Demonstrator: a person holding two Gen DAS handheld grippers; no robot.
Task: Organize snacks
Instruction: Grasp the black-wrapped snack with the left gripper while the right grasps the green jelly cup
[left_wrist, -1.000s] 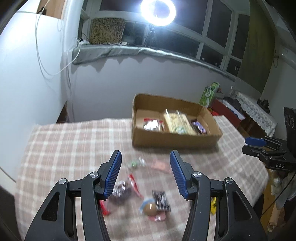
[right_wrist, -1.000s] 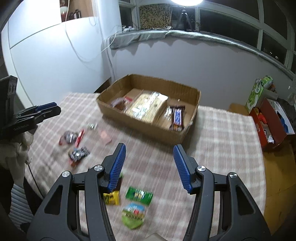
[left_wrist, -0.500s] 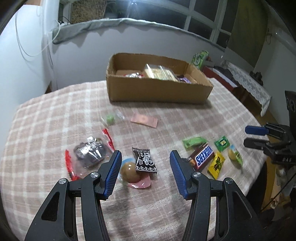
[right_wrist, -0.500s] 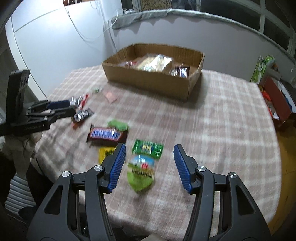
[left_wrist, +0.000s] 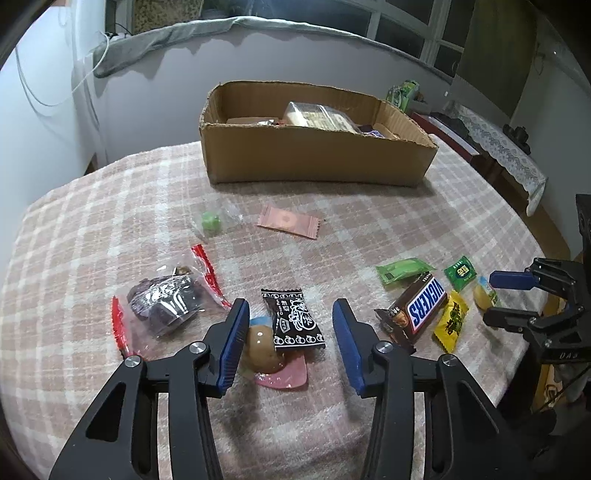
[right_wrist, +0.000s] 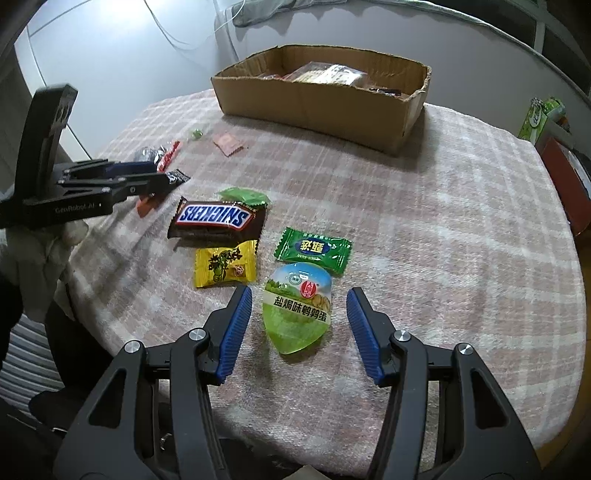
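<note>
The left gripper (left_wrist: 288, 343) is hanging low over the checked tablecloth (left_wrist: 110, 206), its blue pads spread with a gap between them; the jaws have just been closing in a little, and nothing is pinched yet. Off to its left a clear packet with red edges (left_wrist: 166, 299) is lying flat, and a brown egg-shaped snack in a pink-edged wrapper (left_wrist: 264, 350) is sitting just beside the left pad, partly behind it. Between the pads, a little ahead of them, a black-and-white candy wrapper (left_wrist: 293, 319) is lying with its near edge over the brown snack. Further ahead a small green sweet in clear wrap (left_wrist: 211, 221) and a pink sachet (left_wrist: 290, 221) are resting apart from each other, and beyond them the cardboard box (left_wrist: 314, 162) is standing with several packets already inside. To the right of this gripper a Snickers bar (right_wrist: 218, 219) is lying next to a pale green packet (right_wrist: 243, 195), with a yellow candy packet (right_wrist: 225, 267) just near it. Further right the right gripper (right_wrist: 299, 328) is hovering with its pads held wide apart, gripping nothing; a green quail-egg pouch (right_wrist: 297, 314) is lying between them, untouched by either pad. Just ahead of that pouch a green wrapped sweet (right_wrist: 314, 249) is lying flat, touching or nearly touching the pouch's far edge.
</note>
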